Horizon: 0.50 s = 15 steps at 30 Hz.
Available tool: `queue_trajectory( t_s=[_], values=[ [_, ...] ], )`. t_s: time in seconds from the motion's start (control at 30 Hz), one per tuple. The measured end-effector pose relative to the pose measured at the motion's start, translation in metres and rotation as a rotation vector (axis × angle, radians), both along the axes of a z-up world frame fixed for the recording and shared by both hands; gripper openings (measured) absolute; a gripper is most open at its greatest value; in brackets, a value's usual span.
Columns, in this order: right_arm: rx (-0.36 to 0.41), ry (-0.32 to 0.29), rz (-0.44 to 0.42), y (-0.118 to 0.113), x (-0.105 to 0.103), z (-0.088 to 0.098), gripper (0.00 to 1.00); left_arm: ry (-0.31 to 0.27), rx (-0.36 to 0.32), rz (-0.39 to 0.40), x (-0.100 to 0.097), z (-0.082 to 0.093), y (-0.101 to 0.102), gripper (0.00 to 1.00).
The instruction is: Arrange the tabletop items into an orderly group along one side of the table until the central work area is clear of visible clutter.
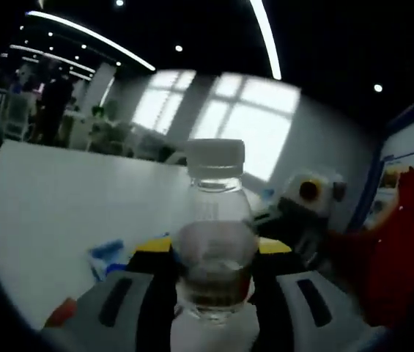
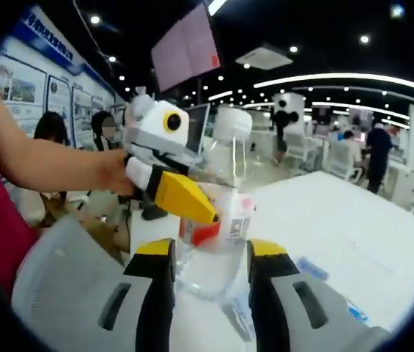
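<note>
A clear plastic bottle [image 1: 215, 220] with a white cap stands between the yellow-tipped jaws of my left gripper [image 1: 214, 253], which is shut on its lower body. In the right gripper view the same bottle [image 2: 225, 176] shows a red and white label. It sits tilted between the jaws of my right gripper [image 2: 210, 253], which press on its base. The left gripper [image 2: 192, 199] comes in from the left, held by a person's hand, with a yellow jaw across the bottle's middle. The right gripper [image 1: 311, 196] shows behind the bottle to the right.
The white table [image 1: 60, 198] stretches away to the left, with a blue packet [image 1: 108, 253] and a small red item [image 1: 61, 312] near my jaws. Blue wrappers [image 2: 313, 268] lie on the table [image 2: 338, 220] right of the jaws. A red sleeve [image 1: 401, 249] is close at right.
</note>
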State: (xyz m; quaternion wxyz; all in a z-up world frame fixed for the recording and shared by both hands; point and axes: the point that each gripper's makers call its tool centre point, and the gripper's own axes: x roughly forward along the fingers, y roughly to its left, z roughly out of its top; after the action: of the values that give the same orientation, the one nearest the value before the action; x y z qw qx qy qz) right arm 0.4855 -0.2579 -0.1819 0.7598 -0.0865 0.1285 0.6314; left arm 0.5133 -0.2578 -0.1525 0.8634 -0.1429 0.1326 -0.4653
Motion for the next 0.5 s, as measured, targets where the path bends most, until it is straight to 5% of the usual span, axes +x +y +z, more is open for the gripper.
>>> queue_trajectory(
  t_s=[0.23, 0.5],
  values=[
    [0.039, 0.137, 0.177, 0.015, -0.018, 0.011, 0.53, -0.056, -0.012, -0.13, -0.021, 0.022, 0.001, 0.37],
    [0.053, 0.169, 0.314, 0.045, -0.03, 0.024, 0.51, -0.076, -0.014, -0.245, -0.037, 0.036, 0.004, 0.37]
  ],
)
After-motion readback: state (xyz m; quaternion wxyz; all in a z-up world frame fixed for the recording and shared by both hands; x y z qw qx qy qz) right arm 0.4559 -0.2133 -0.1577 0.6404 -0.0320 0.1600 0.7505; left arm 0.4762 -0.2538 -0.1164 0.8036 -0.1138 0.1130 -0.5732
